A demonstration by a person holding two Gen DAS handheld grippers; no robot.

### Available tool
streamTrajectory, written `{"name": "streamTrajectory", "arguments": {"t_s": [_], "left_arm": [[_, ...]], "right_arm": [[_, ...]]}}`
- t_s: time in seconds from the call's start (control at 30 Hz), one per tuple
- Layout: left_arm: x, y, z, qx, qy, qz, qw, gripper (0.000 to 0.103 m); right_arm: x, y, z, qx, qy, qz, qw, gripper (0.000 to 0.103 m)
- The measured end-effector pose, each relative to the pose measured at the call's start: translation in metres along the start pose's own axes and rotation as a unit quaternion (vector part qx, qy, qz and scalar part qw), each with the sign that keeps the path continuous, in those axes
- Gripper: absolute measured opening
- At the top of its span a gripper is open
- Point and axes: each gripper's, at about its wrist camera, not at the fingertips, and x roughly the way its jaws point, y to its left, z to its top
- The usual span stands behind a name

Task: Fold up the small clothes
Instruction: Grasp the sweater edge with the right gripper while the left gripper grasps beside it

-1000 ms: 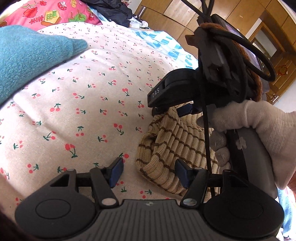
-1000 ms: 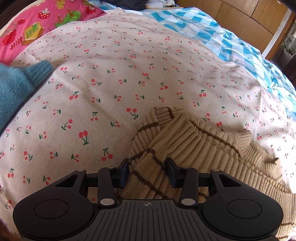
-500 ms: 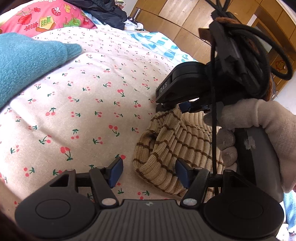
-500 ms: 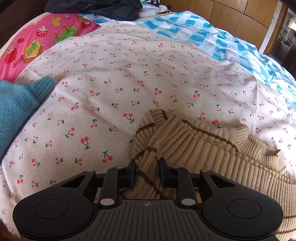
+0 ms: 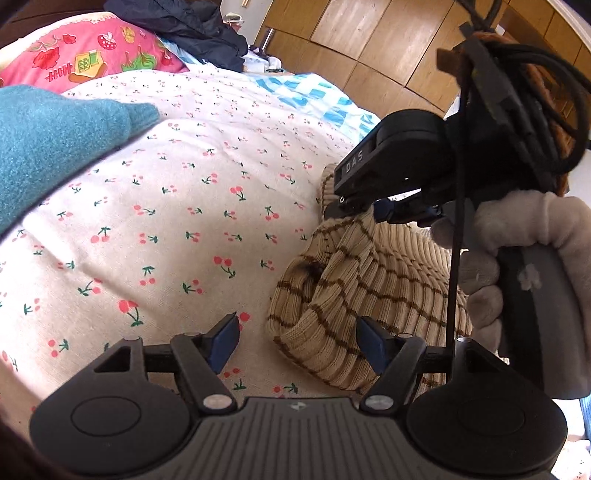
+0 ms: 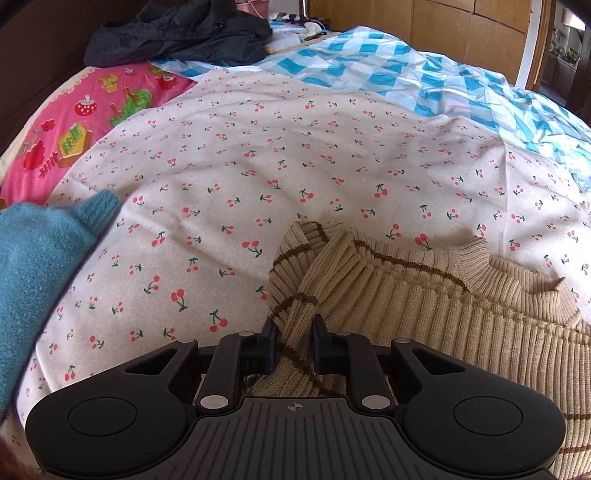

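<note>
A beige ribbed sweater with brown stripes (image 6: 424, 306) lies crumpled on the cherry-print sheet (image 6: 295, 155). My right gripper (image 6: 294, 349) is shut on a bunched fold of the sweater's sleeve and holds it lifted. In the left wrist view the right gripper (image 5: 402, 212) hangs over the sweater (image 5: 354, 295) with the fabric rising into it. My left gripper (image 5: 297, 343) is open and empty just above the sheet, its right finger beside the sweater's near edge.
A teal knit garment (image 6: 40, 258) lies at the left; it also shows in the left wrist view (image 5: 55, 136). A pink printed pillow (image 6: 88, 118), dark clothes (image 6: 177, 33) and a blue checked sheet (image 6: 424, 81) lie farther back. Wooden cabinets (image 5: 369, 40) stand behind.
My right gripper has closed tighter on the sweater fold and lifted it, pulling the fabric up. My left gripper stays open, roughly in place.
</note>
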Motion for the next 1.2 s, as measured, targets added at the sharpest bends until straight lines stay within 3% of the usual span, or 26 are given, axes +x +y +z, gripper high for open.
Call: {"name": "streamTrajectory", "arguments": {"t_s": [0.17, 0.23, 0.33, 0.53, 1.2], "left_arm": [[0.0032, 0.0041, 0.0012, -0.013, 0.003, -0.004, 0.9999, 0.071], [0.0013, 0.0030, 0.0008, -0.007, 0.000, -0.007, 0.9999, 0.058], [0.0010, 0.0014, 0.0006, -0.001, -0.001, -0.012, 0.9999, 0.047], [-0.0010, 0.0000, 0.0002, 0.005, -0.004, -0.016, 0.9998, 0.036], [0.0008, -0.0030, -0.0008, 0.010, -0.003, 0.003, 0.9999, 0.035]], "right_arm": [[-0.0009, -0.0048, -0.0005, 0.015, -0.001, 0.010, 1.000, 0.016], [-0.0009, -0.0047, -0.0005, 0.017, -0.002, 0.010, 1.000, 0.016], [-0.0020, -0.0052, -0.0013, 0.018, -0.004, 0.011, 1.000, 0.016], [-0.0029, -0.0061, -0.0002, 0.019, -0.003, 0.012, 1.000, 0.016], [0.0040, -0.0011, -0.0014, 0.026, 0.001, 0.011, 1.000, 0.017]]}}
